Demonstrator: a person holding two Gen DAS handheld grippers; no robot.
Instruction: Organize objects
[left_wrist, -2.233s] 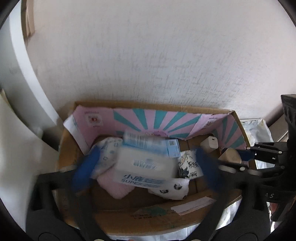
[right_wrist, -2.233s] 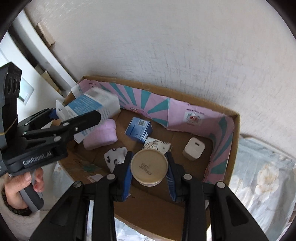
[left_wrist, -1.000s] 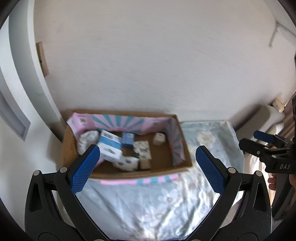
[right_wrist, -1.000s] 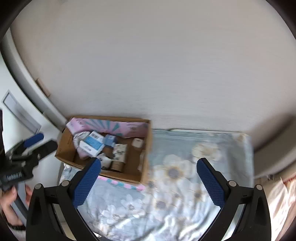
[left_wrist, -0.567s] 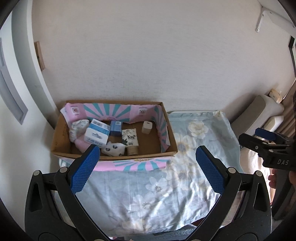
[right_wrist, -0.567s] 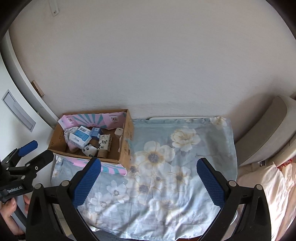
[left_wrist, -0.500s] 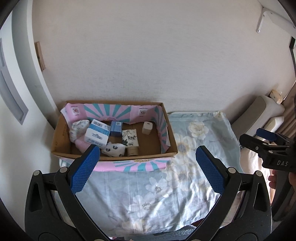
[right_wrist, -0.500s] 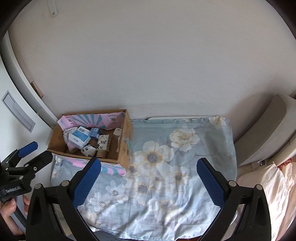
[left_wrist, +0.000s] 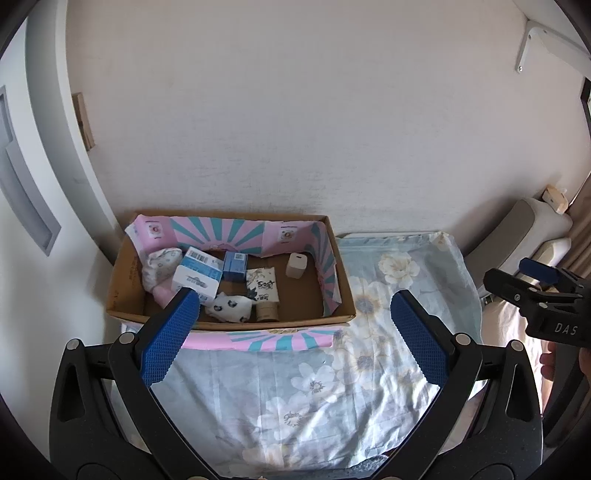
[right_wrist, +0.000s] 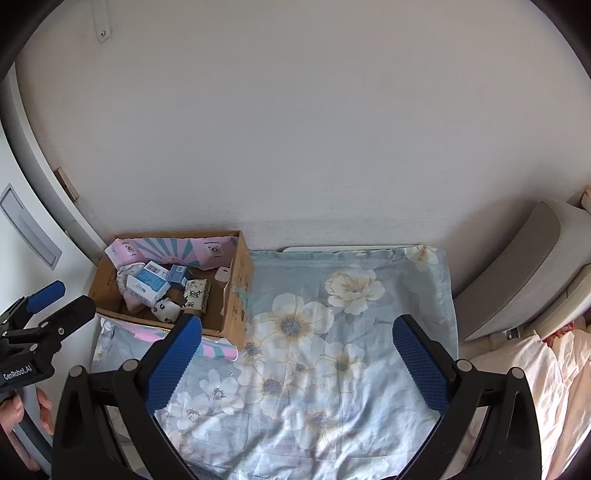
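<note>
A cardboard box (left_wrist: 125, 280) (right_wrist: 236, 295) with a pink and teal striped lining stands at the table's far left against the wall. Inside lie a white and blue carton (left_wrist: 197, 277) (right_wrist: 146, 286), a small blue box (left_wrist: 234, 264), a floral packet (left_wrist: 262, 284), a white cube (left_wrist: 297, 265), a tan round jar (left_wrist: 266, 311), a spotted white roll (left_wrist: 229, 308) and a pink soft roll (left_wrist: 162, 293). My left gripper (left_wrist: 291, 332) is open and empty, held back from the box. My right gripper (right_wrist: 295, 350) is open and empty over the floral cloth.
A light blue floral cloth (left_wrist: 303, 384) (right_wrist: 332, 350) covers the table. A white wall rises behind it. A grey cushioned seat (right_wrist: 532, 273) and white bedding (right_wrist: 517, 387) lie at the right. A white door frame (left_wrist: 55, 147) stands at the left. A hand (right_wrist: 22, 410) holds the left gripper's handle.
Both grippers let go of the carton and the jar in the box, opened, and pulled well back and up. Over the last half second they have barely moved.
</note>
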